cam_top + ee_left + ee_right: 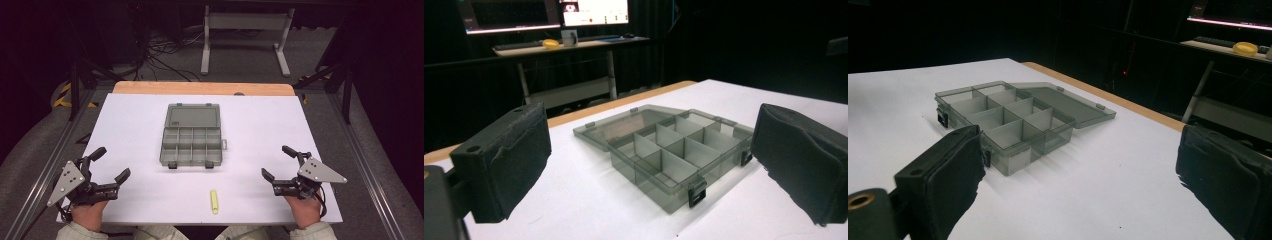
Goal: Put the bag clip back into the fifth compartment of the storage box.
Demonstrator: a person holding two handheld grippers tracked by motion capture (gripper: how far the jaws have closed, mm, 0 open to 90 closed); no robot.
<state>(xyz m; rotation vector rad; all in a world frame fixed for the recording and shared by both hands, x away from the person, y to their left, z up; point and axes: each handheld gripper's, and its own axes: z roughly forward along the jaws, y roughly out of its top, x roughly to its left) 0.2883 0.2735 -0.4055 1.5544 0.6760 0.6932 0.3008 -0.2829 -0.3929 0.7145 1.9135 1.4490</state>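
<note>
A grey translucent compartment box point(192, 141) lies open near the middle of the white surface point(125, 125), its lid point(193, 116) folded flat on the far side and its two dark latches point(172, 164) facing the person. The tray is split into two rows of four compartments, all empty as far as the views show. A small yellow stick point(214, 201) lies on the surface nearer the person, well apart from the box and roughly between the two hands. The left gripper point(110, 163) is held above the near left corner of the surface, its fingers spread wide with nothing between them; in the left gripper view the box point(674, 150) sits ahead, framed by the two black pads point(509, 160). The right gripper point(277, 162) is held above the near right part of the surface, fingers likewise spread and empty; in the right gripper view the box point(1008, 120) lies ahead and to the left, clear of the pads point(948, 180). Neither gripper touches the box or the stick.
</note>
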